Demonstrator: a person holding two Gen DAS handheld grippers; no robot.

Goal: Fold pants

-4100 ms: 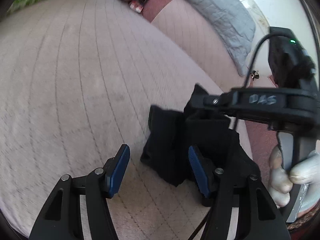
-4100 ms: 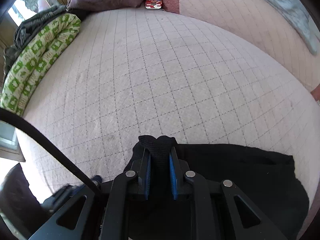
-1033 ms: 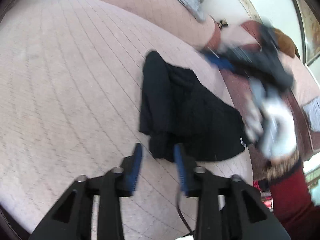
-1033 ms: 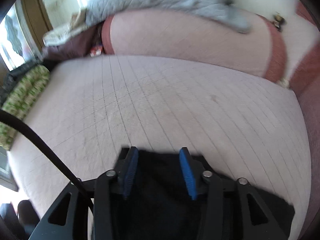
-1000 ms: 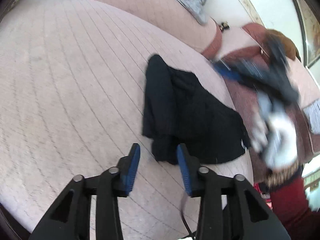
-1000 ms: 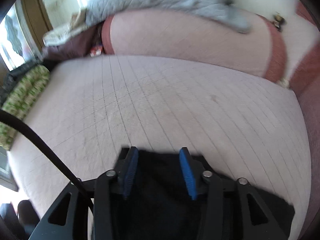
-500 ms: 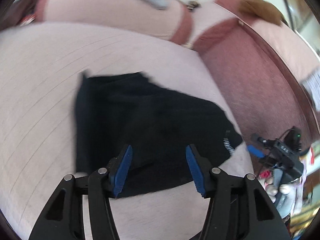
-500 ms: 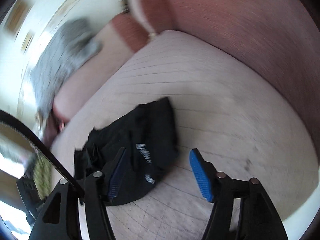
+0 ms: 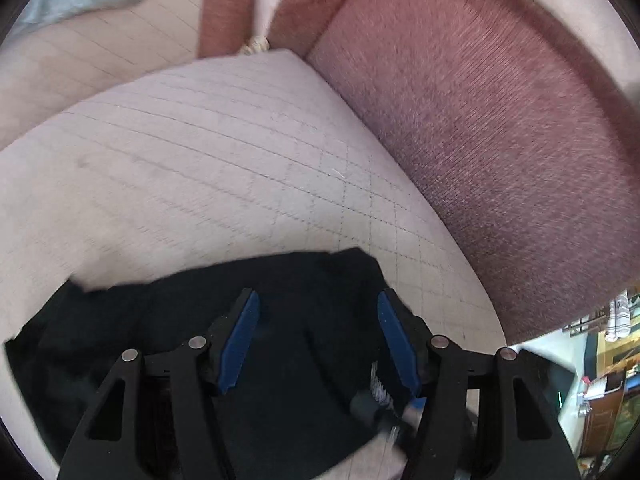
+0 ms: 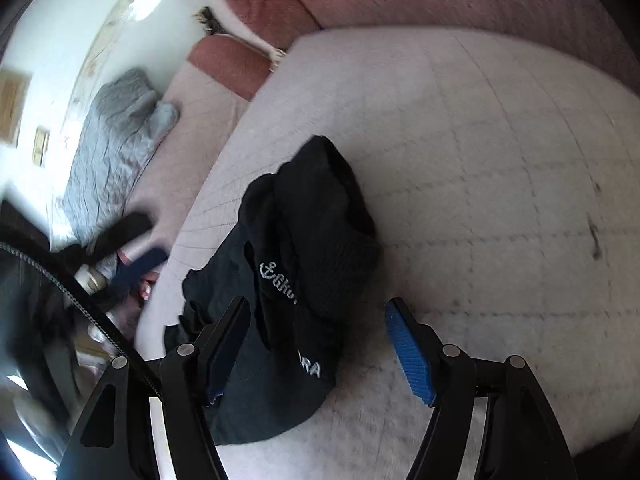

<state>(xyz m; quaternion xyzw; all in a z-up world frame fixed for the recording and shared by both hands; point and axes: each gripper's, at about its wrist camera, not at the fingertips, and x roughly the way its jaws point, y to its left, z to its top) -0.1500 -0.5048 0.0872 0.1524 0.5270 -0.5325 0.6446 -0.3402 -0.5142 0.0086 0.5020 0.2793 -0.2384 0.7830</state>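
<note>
Your left gripper (image 9: 318, 336) and right gripper (image 10: 318, 344) both hover with jaws opening, gripping nothing, over the crumpled pants (image 10: 304, 280), whose long axis runs ahead from the right jaws across the cushion (image 10: 500, 168).

My left wrist camera is looking steeply down, close over the black pants (image 9: 192, 320) at six o'clock. My right one is viewing them (image 10: 304, 248) from farther off, near centre, both sharing the quilted cushion (image 9: 224, 168).
</note>
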